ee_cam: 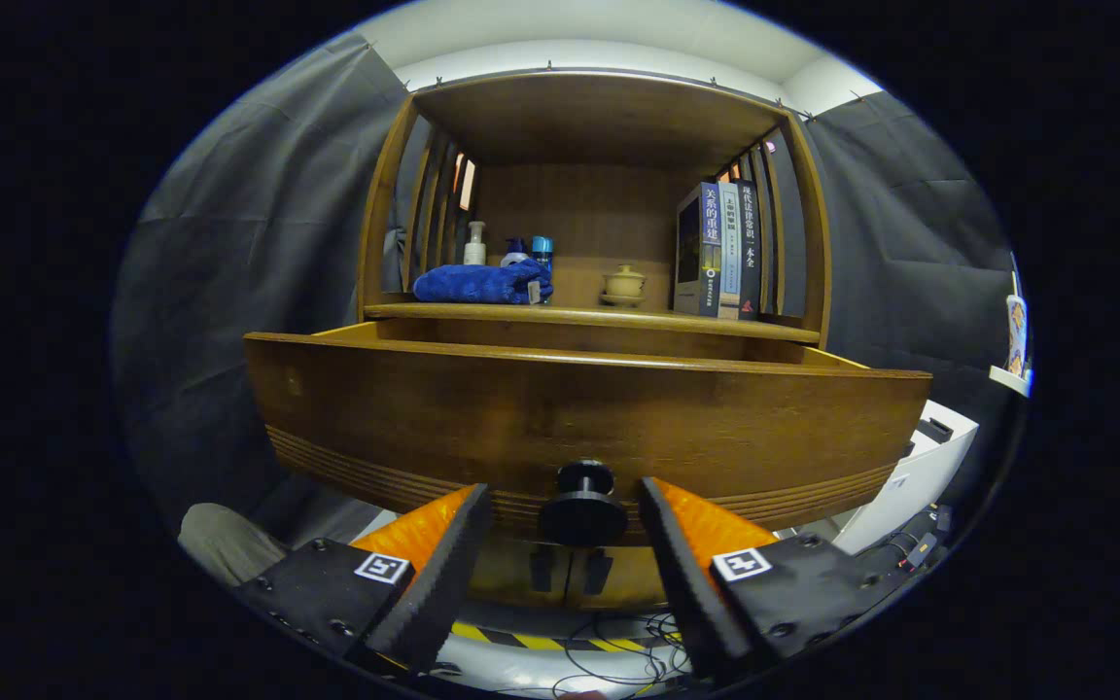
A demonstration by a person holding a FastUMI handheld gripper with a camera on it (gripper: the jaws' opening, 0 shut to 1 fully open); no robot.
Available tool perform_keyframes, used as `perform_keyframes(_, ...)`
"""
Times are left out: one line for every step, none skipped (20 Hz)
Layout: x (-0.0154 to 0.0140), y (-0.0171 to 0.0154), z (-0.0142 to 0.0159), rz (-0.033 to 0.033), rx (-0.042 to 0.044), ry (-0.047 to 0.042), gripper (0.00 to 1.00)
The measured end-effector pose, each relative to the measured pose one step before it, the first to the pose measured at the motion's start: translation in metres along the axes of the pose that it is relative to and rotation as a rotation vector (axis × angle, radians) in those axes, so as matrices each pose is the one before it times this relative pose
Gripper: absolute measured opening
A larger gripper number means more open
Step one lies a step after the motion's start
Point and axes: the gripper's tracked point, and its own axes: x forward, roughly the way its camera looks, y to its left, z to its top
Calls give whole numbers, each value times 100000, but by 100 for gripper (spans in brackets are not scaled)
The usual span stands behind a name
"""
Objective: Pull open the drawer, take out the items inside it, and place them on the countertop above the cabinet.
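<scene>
Now, tool [565, 520]: spread wide, fingers either side of knob [581, 501], not touching.
Drawer [579, 428]: pulled out.
Table [589, 319]: blue cloth [482, 283], books [720, 251].

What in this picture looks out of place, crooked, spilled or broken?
Nothing stands out. The drawer is pulled out evenly, its knob sitting between the open jaws of the gripper. On the countertop, the blue cloth, bottles, small pot and books stand tidy.

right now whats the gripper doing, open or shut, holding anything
gripper: open, fingers either side of the drawer knob without pressing on it, holding nothing.
</scene>
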Motion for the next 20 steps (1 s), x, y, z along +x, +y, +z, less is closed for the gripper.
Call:
perform_keyframes(-388,-263,562,181,230,-1064,82)
perform_keyframes(-569,-394,853,-285,790,-1768,88)
perform_keyframes(-565,-519,1185,-508,1095,-2265,93)
perform_keyframes(-573,-657,1511,-740,1186,-2819,99)
perform_keyframes(-243,-769,1852,-706,1161,-3209,99)
perform_keyframes(-247,-827,1933,-1088,1249,-3969,99)
perform_keyframes(47,-755,2405,-1185,703,-4102,99)
perform_keyframes(49,-787,2473,-1443,460,-4094,99)
perform_keyframes(359,-545,2348,-857,685,-3636,98)
perform_keyframes(607,-123,2350,726,1818,-3463,98)
perform_keyframes(858,378,1988,2323,2168,-2309,98)
perform_keyframes(719,588,1532,2791,2043,-448,98)
perform_keyframes(1147,244,1019,2722,1521,1721,99)
perform_keyframes(1086,337,777,2864,1029,3363,99)
perform_keyframes(1136,100,574,1596,756,4007,99)
perform_keyframes(2088,-577,712,197,637,3166,99)
perform_keyframes(1679,-399,191,-752,-487,3812,99)
perform_keyframes(1615,-699,-25,-1849,-1391,4243,99)
perform_keyframes(1701,-635,-454,-2066,-1675,4810,99)
perform_keyframes(1666,-392,-794,-1905,-1502,5548,99)
